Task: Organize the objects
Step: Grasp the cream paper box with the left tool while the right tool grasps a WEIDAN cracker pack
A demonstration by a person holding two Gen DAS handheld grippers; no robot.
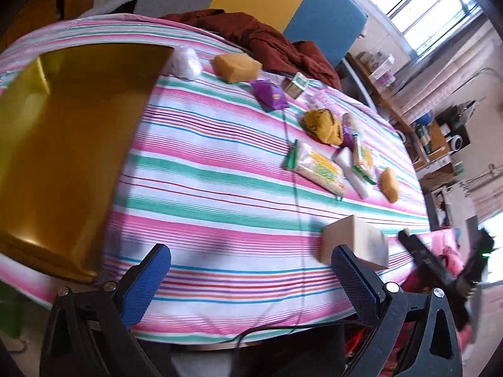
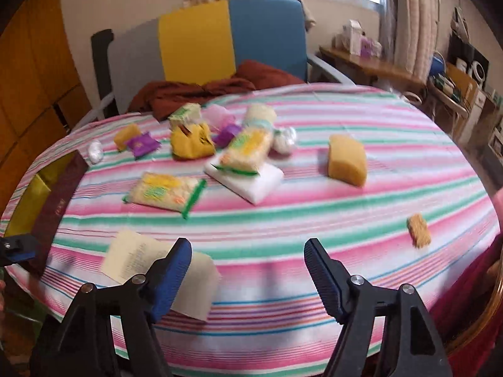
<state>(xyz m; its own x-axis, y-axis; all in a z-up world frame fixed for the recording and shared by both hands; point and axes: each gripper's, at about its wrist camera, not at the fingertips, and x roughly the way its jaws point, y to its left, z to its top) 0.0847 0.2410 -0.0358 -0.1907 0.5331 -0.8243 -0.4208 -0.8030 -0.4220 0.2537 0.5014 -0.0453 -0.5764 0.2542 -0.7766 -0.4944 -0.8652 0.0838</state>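
On the table (image 2: pixel 345 220), a box (image 2: pixel 132 259) sits at the near edge — packets (image 2: pixel 163 193), sponges (image 2: pixel 347 163) clustered behind it, a tray (image 1: pixel 63 144) to the left, chairs (image 2: pixel 267 37) beyond.

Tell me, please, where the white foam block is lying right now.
In the right wrist view the white foam block lies mid-table, under one noodle packet.

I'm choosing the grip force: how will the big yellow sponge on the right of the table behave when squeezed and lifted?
The big yellow sponge looks porous and foamy, so it probably compresses easily and weighs little. It stands on edge on the striped tablecloth, so a push may tip it. Its rough surface should resist slipping.
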